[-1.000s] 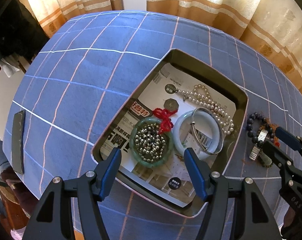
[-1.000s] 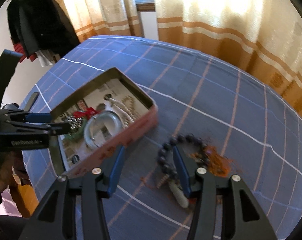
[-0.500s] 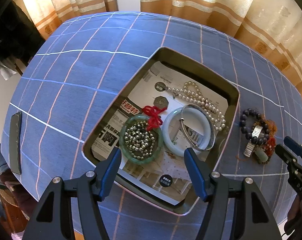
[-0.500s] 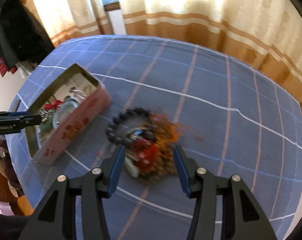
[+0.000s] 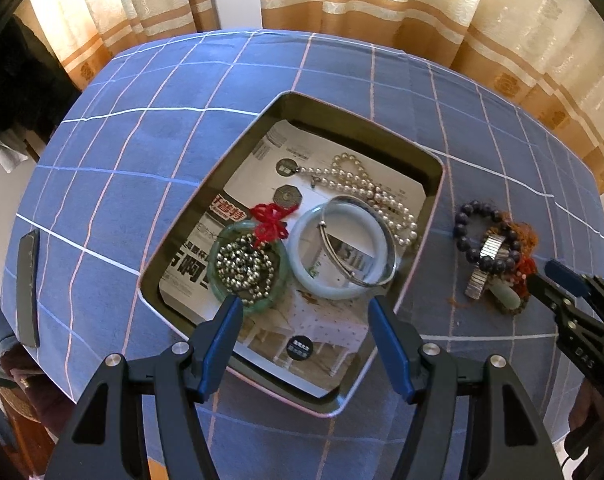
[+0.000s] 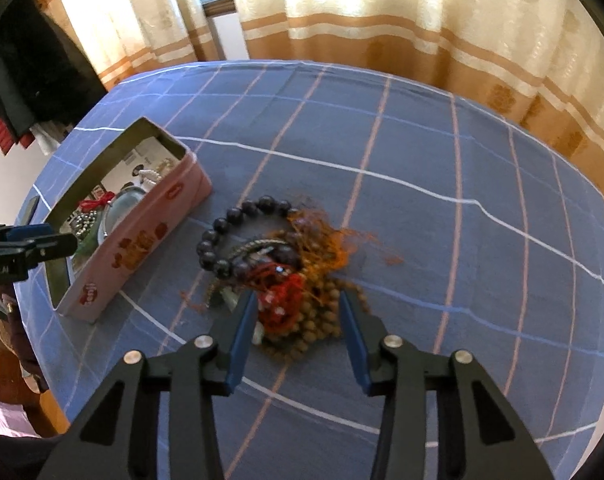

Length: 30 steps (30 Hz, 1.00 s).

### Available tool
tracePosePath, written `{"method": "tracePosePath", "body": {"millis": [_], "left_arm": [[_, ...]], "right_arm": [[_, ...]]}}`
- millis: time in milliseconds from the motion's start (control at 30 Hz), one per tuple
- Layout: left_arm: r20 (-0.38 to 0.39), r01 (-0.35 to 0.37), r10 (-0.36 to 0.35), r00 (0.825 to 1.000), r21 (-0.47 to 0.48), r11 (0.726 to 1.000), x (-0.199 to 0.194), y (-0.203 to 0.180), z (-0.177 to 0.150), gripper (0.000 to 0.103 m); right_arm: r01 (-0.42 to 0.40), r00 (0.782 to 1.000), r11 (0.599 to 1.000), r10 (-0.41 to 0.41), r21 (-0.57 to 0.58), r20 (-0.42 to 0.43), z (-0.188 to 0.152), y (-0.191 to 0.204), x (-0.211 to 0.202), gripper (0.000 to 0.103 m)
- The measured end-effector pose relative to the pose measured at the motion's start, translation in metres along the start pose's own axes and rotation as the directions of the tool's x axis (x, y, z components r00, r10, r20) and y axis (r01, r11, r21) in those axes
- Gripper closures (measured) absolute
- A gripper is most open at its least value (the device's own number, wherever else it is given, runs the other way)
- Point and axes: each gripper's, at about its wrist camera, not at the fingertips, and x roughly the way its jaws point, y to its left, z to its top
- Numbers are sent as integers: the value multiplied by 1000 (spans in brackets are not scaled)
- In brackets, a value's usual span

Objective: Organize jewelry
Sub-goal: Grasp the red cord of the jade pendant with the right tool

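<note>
An open pink tin (image 5: 341, 120) (image 6: 142, 240) lined with printed paper holds a pale blue bangle (image 5: 298, 256), a thin silver bangle (image 5: 385, 236), a pearl necklace (image 5: 365, 188) and a green bangle with a steel bead string (image 5: 242, 264) and red knot. My left gripper (image 5: 303, 316) (image 6: 42, 240) hangs open above the tin's near end, holding nothing. Right of the tin a tangled pile lies on the blue cloth: a dark bead bracelet (image 6: 218, 236) (image 5: 461, 232), a metal stretch band (image 5: 485, 260), red cord (image 6: 282, 300) and brown wooden beads (image 6: 309, 328). My right gripper (image 6: 298, 312) (image 5: 545, 276) straddles the pile's near part, jaws closing around the red cord and brown beads.
A flat dark slab (image 5: 28, 288) lies at the table's left edge. Cream and orange curtains (image 5: 381, 0) hang behind the round table. Dark clothes (image 6: 30, 80) hang at the far left. The checked blue cloth (image 6: 461, 240) stretches right of the pile.
My right gripper swung right, from beside the tin to over the jewelry pile, came lower, and its jaws narrowed. The left gripper drifted slightly over the tin, still open.
</note>
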Motion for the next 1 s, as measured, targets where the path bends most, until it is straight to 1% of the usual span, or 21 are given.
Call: {"method": "tracePosePath", "body": {"millis": [67, 100, 167, 200, 300, 467, 600, 733, 900, 1000], "left_arm": [[-4, 2, -2, 1000, -1, 1000, -1, -2, -2, 38], [-6, 3, -3, 1000, 0, 1000, -1, -3, -3, 38], [-7, 5, -5, 1000, 2, 1000, -2, -5, -4, 38], [-6, 8, -8, 1000, 2, 1000, -3, -6, -5, 38], [-2, 27, -27, 1000, -6, 1000, -6, -9, -4, 38], [17, 52, -53, 998, 22, 998, -10, -25, 0, 38], [22, 73, -74, 997, 61, 995, -13, -42, 0, 38], [16, 81, -82, 996, 94, 992, -10, -57, 0, 38], [11, 97, -100, 995, 126, 987, -8, -75, -1, 38], [8, 111, -113, 994, 148, 983, -7, -87, -1, 38]], "right_arm": [[-16, 1000, 1000, 16, -8, -12, 1, 4, 9, 66], [-20, 1000, 1000, 20, -2, -23, 1, 3, 15, 82], [-29, 1000, 999, 30, 20, -8, 0, 0, 14, 91], [-36, 999, 999, 36, 20, 1, 0, -1, 9, 93], [-39, 999, 999, 39, 7, 28, -3, -2, -6, 94], [-34, 998, 997, 30, 69, 59, -12, -22, -30, 94], [-11, 997, 995, 4, 101, 73, -21, -37, -46, 94], [44, 997, 990, -53, 136, 58, -32, -54, -51, 94], [75, 996, 978, -84, 195, 36, -47, -77, -52, 94], [74, 996, 974, -81, 212, 24, -55, -83, -52, 94]]}}
